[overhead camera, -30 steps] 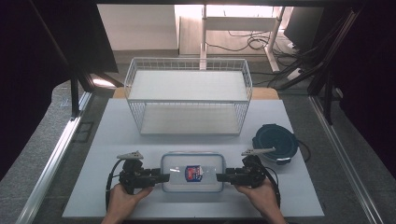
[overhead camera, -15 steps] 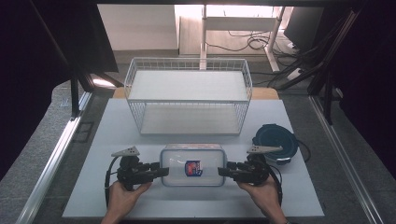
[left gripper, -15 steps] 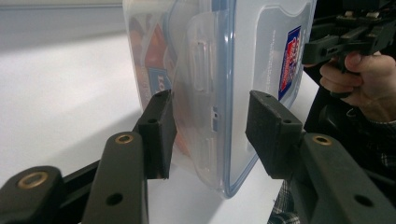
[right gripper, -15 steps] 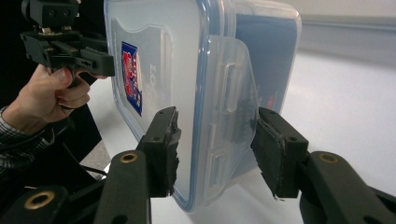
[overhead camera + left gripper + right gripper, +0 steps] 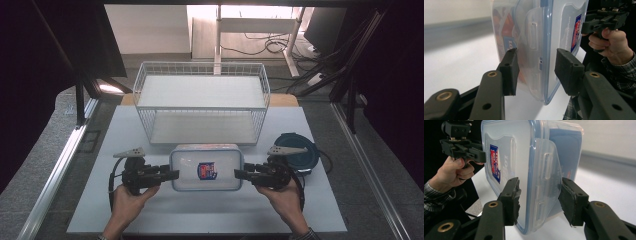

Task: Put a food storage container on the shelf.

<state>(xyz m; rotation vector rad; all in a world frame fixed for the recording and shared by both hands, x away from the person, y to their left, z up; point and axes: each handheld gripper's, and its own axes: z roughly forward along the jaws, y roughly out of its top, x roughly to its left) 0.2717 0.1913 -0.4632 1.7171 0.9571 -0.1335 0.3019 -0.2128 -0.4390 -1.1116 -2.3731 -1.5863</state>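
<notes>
Clear plastic box (image 5: 206, 167) — blue-rimmed lid, red-blue label.

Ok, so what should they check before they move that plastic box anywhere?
1. Left gripper has its jaws on either side of the plastic box at one end: ok.
2. Right gripper does the same at the other end: ok.
3. Lid sits on the box: ok.
4. Box is level between the two hands: ok.
5. Pads squeeze hard enough not to slip: cannot tell.
6. Wire basket top is bare: ok.
</notes>
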